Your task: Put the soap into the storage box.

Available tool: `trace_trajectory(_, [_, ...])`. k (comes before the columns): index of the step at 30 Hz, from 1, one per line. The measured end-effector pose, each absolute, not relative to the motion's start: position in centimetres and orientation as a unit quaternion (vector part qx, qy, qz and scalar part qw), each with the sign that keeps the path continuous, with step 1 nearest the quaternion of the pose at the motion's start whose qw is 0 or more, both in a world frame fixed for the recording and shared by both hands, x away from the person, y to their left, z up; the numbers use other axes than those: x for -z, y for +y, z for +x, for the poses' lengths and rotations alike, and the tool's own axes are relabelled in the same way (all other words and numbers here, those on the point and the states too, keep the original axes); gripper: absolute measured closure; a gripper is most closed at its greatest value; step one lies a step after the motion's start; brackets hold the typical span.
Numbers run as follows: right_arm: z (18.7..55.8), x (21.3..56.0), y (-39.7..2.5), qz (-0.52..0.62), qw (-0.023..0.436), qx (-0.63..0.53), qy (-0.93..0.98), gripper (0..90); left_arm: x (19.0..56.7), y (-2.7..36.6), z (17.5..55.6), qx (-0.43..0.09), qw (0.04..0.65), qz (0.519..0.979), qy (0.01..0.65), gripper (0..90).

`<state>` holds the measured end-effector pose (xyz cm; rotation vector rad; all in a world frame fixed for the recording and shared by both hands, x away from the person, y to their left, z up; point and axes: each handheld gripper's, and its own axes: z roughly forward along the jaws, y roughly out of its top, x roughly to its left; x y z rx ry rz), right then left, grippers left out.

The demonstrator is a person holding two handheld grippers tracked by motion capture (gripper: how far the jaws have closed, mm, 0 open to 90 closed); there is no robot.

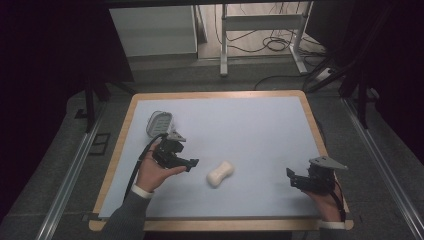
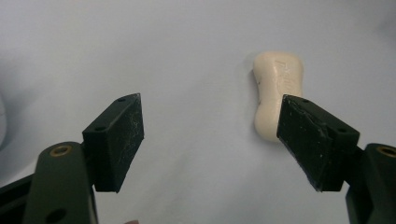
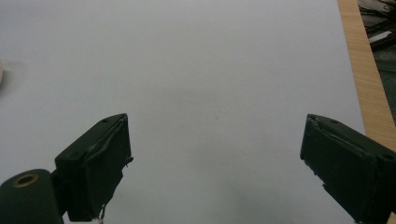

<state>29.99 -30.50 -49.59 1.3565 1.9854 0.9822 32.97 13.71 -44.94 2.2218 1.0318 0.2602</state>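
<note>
One bar of soap (image 1: 220, 173) is all I have to work with, lying flat on the pale counter (image 1: 250, 130), and I take it as my landmark. Nearest me, my left tool (image 1: 192, 163) sits just to the left of the soap, jaws spread wide and gripping nothing; in the left gripper view the soap (image 2: 276, 91) lies ahead, partly behind the right-hand jaw, so I am off-line to one side of it. My right tool (image 1: 291, 178) rests well to the right of the soap near the counter's wooden edge (image 3: 362, 70), jaws also wide apart and empty.

I judge the soap light, rigid, and probably slick, with rounded ends and a narrow waist. I would close across that waist, where the pinched sides give the pads something to seat against; the bulging ends would likely squirt out. It looks dry, but a hard squeeze could mark it.

Beyond and to the left of the soap, past my left hand (image 1: 152, 172), stands a small pale ribbed dish (image 1: 159, 122), possibly a soap holder. Nothing lies between the left tool and the soap. Farther off is floor, cables and a metal frame.
</note>
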Motion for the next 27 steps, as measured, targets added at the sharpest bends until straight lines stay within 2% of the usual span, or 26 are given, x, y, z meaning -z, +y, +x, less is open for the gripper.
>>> trace_trajectory(13, [30.1,49.7,-30.7,0.504,0.266,-0.363,0.737,8.4,45.1,10.3,33.9,-0.087,0.321,0.869,0.368,23.0])
trace_trajectory(27, [30.1,49.9,-30.8,0.502,0.266,-0.361,0.739,8.4,46.9,6.8,34.3,-0.063,0.297,0.887,0.348,23.0])
